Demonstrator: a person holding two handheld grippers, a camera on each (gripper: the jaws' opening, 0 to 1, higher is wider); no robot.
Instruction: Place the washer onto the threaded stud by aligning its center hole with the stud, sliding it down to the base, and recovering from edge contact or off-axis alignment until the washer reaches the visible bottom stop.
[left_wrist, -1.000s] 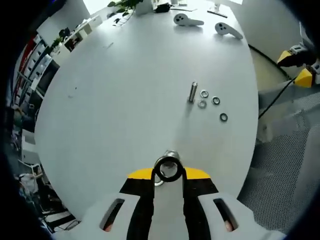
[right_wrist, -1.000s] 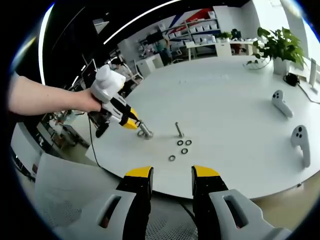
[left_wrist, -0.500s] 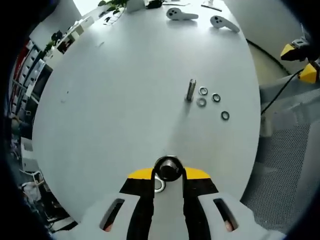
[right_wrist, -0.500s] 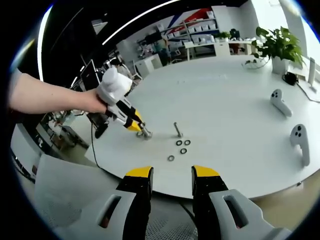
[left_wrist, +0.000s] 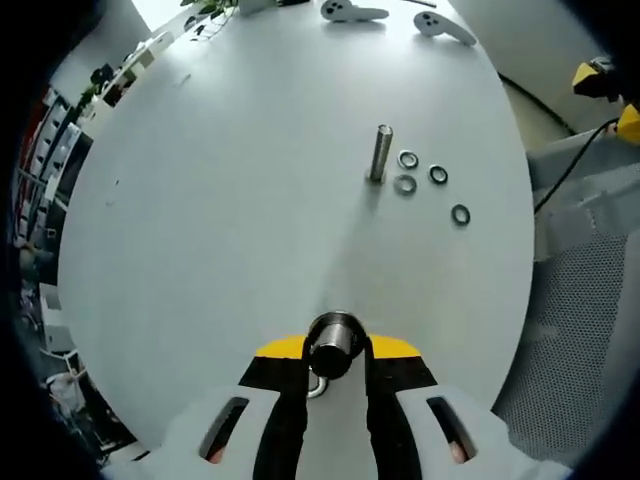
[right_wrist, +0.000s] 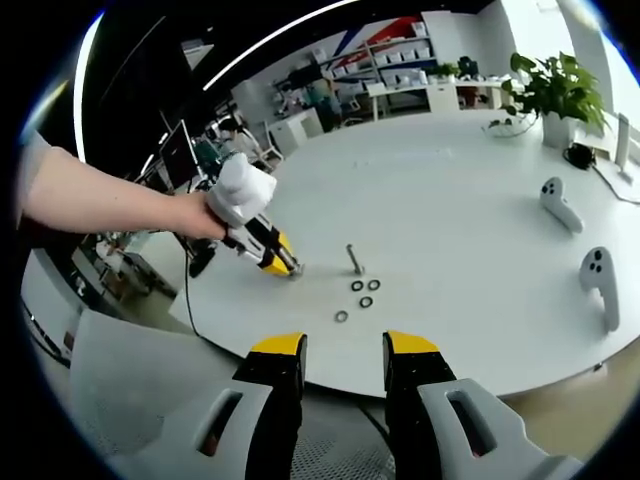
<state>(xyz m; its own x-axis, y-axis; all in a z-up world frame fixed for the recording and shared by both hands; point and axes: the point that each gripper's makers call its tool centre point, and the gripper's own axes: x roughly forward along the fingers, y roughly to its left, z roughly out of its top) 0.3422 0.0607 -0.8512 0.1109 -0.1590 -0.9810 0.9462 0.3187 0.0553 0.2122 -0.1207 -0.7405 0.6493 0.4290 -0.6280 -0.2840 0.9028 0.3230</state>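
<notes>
Sitting between the left gripper's (left_wrist: 336, 350) jaws, a stud (left_wrist: 334, 342) with a washer (left_wrist: 317, 384).

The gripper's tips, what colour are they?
Yellow, on black jaws. It shows best in the right gripper view, on the right gripper.

We see a round white table (left_wrist: 220, 200); on it an upright threaded metal stud (left_wrist: 380, 153), four loose metal ring washers (left_wrist: 432, 183) just beside it, and two white handheld controllers (right_wrist: 580, 245) farther off.
</notes>
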